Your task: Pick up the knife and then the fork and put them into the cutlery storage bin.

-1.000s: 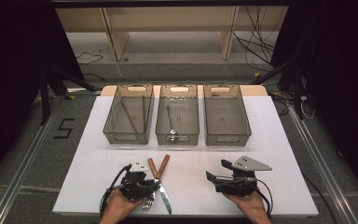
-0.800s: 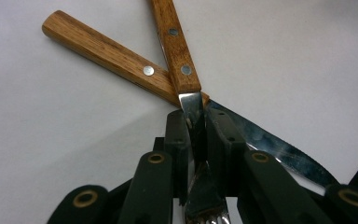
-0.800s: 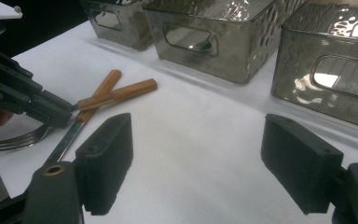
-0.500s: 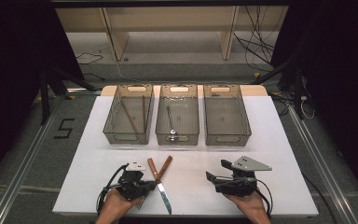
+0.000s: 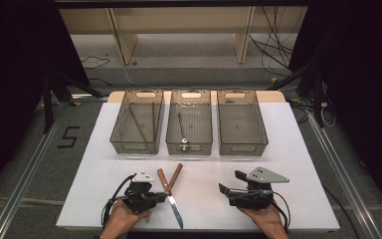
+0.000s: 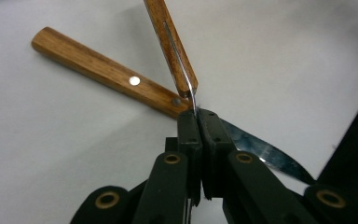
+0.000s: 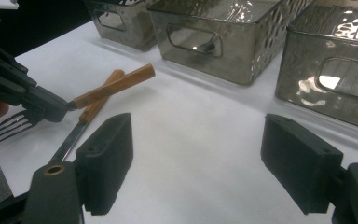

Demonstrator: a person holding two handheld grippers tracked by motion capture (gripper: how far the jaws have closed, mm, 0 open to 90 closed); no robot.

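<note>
While the right gripper just sits on the white table with its jaws spread wide and nothing between them, the left gripper has just clamped down on the fork at the metal neck below its wooden handle, crossing over the knife near the front edge.

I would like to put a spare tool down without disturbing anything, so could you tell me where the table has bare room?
Free: the white table right of the right bin, and the stretch between the knife and the right gripper. Crowded: the front left, where the left gripper is shut on the fork beside the knife.
</note>
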